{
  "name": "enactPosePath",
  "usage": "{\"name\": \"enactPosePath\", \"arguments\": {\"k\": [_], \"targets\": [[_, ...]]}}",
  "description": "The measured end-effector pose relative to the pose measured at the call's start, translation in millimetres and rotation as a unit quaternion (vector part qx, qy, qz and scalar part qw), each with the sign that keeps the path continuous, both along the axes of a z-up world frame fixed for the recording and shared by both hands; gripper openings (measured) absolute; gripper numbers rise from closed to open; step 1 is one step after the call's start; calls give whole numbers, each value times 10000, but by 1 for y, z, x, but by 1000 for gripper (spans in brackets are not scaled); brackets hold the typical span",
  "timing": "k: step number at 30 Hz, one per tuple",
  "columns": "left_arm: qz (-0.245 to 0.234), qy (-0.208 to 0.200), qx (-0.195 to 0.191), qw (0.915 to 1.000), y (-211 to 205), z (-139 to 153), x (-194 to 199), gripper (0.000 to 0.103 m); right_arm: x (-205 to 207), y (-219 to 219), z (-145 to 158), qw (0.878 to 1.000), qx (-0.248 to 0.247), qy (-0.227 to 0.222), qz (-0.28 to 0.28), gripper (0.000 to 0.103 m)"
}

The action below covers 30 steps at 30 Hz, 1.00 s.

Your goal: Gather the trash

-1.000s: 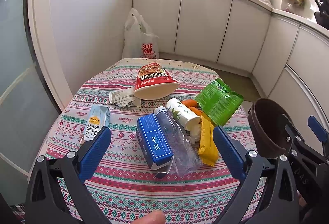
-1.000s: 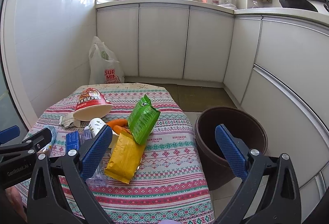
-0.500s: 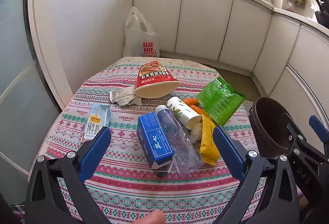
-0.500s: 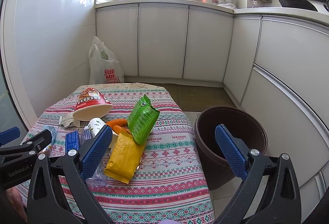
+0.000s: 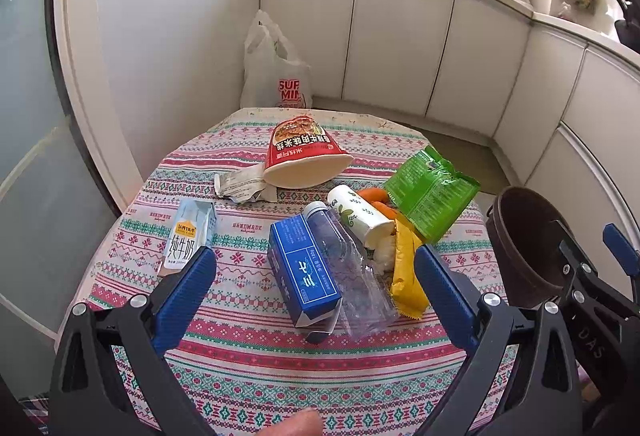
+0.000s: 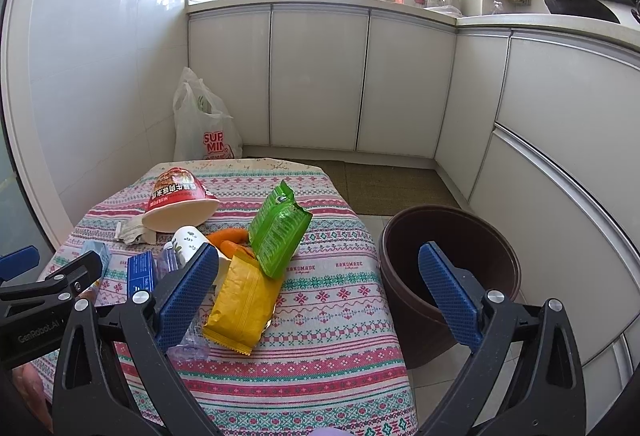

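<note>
A pile of trash is seen in the middle of the table (image 5: 248, 364), which is covered by a striped cloth. A blue carton (image 5: 302, 272) is laid on its side, touching a squashed clear bottle (image 5: 352, 276). Just beside the bottle, a yellow packet (image 6: 244, 300) is laid flat, and a green bag (image 6: 278, 230) is leaned over its far end. A white paper cup (image 5: 360, 215) is tipped over between them, and something orange (image 5: 374, 195) is tucked under the green bag. Farther back, a red noodle bowl (image 5: 306, 155) is turned over, with a crumpled wrapper (image 5: 240, 187) touching it. A small milk carton (image 5: 190, 234) is set apart on the left side.

All of this is judged to be light. The packets are likely soft and a bit slippery, so they are best pinched at a flat edge. The bottle is thin and would probably be squashed more if squeezed hard. The cartons are stiffer and can be taken across their narrow sides.

A brown bin (image 6: 448, 268) is stood on the floor, just beside the right edge of the table.

The left gripper (image 5: 316, 284) is held above the near side of the pile, with its jaws wide apart and nothing between them. The right gripper (image 6: 320, 288) is held near the table's right edge and the bin, also spread wide with nothing held. No trash is seen in the part of the bin that shows.

A white shopping bag (image 5: 276, 71) is seen on the floor past the table, against the white cupboards (image 6: 320, 75).
</note>
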<state>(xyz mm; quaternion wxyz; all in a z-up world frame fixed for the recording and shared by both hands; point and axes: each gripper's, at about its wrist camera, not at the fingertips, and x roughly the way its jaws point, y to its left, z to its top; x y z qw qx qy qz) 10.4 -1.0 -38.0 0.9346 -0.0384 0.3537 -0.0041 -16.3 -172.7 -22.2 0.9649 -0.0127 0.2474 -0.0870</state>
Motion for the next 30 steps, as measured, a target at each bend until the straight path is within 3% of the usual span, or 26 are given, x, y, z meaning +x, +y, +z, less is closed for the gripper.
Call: {"name": "enactPosePath", "arguments": {"k": [11,20,23,27,29,30], "targets": [[52,179,-67,9998,2,-5,6,96,4,2,-2,9998,-140,124,16,96],[230,674,-162,9973,19,-11,31,96,22,-5,8,9971,470,598,77,96],[466,741,-196,9960,39,-3,46,96,31,-7,21,9947,586,836,107,96],[834,539,-502,9938,73,22,61,96,48,0,33,9923,438,1133,246,96],[834,419,-381,9949,83,35,74,96,53,4,36,9927,383,1091,339,96],[722,468,-146,9962,84,36,83,96,55,5,35,9928,375,1073,385,96]]}}
